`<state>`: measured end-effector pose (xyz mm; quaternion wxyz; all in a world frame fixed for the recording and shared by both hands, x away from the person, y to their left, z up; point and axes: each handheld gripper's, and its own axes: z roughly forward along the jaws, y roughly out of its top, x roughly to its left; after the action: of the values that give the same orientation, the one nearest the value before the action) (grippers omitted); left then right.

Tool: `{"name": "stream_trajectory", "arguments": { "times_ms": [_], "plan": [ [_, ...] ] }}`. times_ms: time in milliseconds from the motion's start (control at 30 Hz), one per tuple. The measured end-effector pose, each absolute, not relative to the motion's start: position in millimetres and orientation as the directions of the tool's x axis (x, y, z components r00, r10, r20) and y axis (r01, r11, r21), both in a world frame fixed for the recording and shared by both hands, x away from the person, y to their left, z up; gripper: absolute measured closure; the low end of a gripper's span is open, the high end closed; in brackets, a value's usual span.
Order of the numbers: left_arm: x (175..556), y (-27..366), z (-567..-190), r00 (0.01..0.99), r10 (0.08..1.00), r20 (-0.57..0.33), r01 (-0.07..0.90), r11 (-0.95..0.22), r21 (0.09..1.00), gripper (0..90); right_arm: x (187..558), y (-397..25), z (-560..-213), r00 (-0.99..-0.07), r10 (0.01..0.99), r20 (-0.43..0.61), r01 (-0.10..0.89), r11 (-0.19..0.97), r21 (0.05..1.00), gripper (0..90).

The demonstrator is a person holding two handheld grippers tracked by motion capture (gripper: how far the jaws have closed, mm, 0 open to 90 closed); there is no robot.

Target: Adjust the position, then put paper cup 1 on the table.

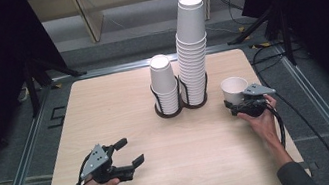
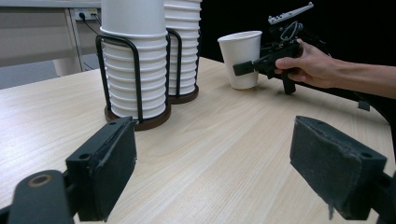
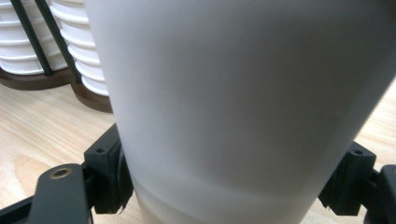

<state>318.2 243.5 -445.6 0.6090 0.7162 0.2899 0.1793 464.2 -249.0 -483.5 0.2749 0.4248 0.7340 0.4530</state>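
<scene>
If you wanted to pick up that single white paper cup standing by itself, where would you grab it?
Grip the single white paper cup across its lower side wall, coming in level from the person's side. It stands upright and open-mouthed, and its round tapered wall fits between two jaws. The right gripper has it that way, a jaw on each side.

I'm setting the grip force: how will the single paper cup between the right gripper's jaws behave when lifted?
The single paper cup is thin-walled and empty, so probably very light and easily crushed. The right gripper has a jaw on each side low on its wall, where the base likely stiffens it. It is tall, with a narrow base, so a sideways nudge might tip it.
</scene>
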Motion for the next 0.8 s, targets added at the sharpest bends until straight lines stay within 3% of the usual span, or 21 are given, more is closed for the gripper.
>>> {"name": "stream_trajectory", "arguments": {
  "times_ms": [800],
  "plan": [
    [319, 243, -446, 0.777, 0.621, -0.1, 0.18, -0.068, 0.981, 14.4, 458, -261, -485, -0.473, 0.881, 0.003, 0.418, 0.222, 0.881, 15.4]
  ]
}}
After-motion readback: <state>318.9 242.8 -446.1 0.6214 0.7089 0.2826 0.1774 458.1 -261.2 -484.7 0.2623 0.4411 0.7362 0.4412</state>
